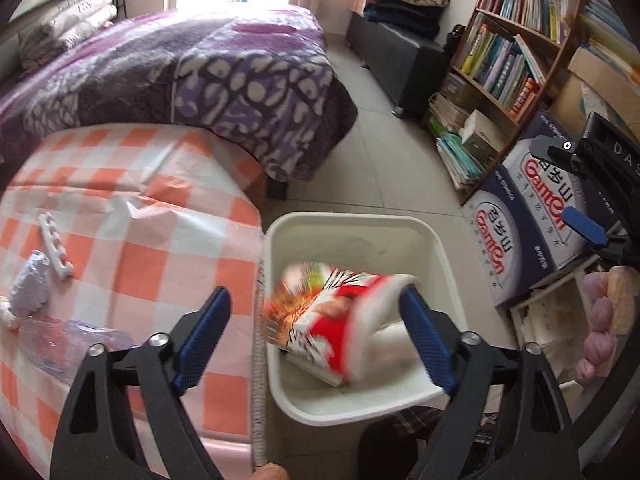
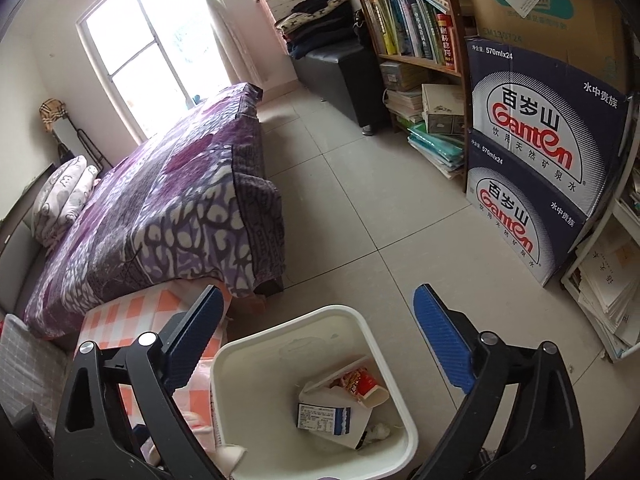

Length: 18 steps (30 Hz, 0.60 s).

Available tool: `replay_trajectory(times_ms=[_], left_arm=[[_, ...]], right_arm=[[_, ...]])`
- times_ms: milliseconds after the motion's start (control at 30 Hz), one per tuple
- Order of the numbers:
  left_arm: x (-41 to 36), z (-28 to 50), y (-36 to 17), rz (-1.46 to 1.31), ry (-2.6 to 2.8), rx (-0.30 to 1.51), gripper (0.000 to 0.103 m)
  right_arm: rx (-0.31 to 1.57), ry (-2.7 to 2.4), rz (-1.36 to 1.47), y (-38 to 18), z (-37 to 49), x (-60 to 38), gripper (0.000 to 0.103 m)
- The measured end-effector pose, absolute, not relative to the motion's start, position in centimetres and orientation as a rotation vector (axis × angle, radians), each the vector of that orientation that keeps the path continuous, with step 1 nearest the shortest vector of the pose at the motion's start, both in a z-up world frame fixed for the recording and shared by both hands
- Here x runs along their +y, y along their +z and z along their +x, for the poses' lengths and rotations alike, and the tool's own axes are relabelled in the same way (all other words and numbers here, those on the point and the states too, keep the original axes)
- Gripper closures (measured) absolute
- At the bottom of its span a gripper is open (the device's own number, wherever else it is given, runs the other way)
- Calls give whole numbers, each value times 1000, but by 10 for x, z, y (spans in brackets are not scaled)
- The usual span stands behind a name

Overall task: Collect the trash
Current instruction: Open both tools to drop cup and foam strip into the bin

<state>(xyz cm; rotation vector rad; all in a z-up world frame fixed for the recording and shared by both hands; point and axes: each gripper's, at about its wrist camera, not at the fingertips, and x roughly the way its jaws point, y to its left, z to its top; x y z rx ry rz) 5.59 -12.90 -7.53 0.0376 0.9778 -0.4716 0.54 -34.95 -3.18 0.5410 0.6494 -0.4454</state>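
A white trash bin (image 1: pixel 276 248) stands on the floor beside a table with an orange-and-white checked cloth (image 1: pixel 132 216). My left gripper (image 1: pixel 316 340) is open above the bin's left edge; a blurred red-and-white snack packet (image 1: pixel 332 320) is between its fingers over the bin, touching neither pad clearly. On the cloth lie a white toothed plastic strip (image 1: pixel 56 246), a crumpled pale wrapper (image 1: pixel 30 288) and clear plastic (image 1: pixel 68 340). My right gripper (image 2: pixel 320 340) is open and empty above the bin (image 2: pixel 236 364), which holds a red cup (image 2: pixel 366 386) and a white carton (image 2: pixel 324 416).
A bed with a purple blanket (image 1: pixel 180 76) stands behind the table. A bookshelf (image 1: pixel 516 48) and stacked blue Ganten water boxes (image 2: pixel 540 140) line the right wall. A dark bench with folded clothes (image 2: pixel 332 56) is at the back. The other gripper (image 1: pixel 592 200) shows at right.
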Motion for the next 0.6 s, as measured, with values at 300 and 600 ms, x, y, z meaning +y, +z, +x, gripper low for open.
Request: replay_trajectory(times_ms=[300, 600], left_arm=[[-127, 55, -77, 55, -419, 977, 12], [-94, 60, -79, 104, -245, 973, 12]], right_arm=[[652, -451, 519, -34, 4, -347, 7], [705, -445, 439, -40, 19, -321, 7]])
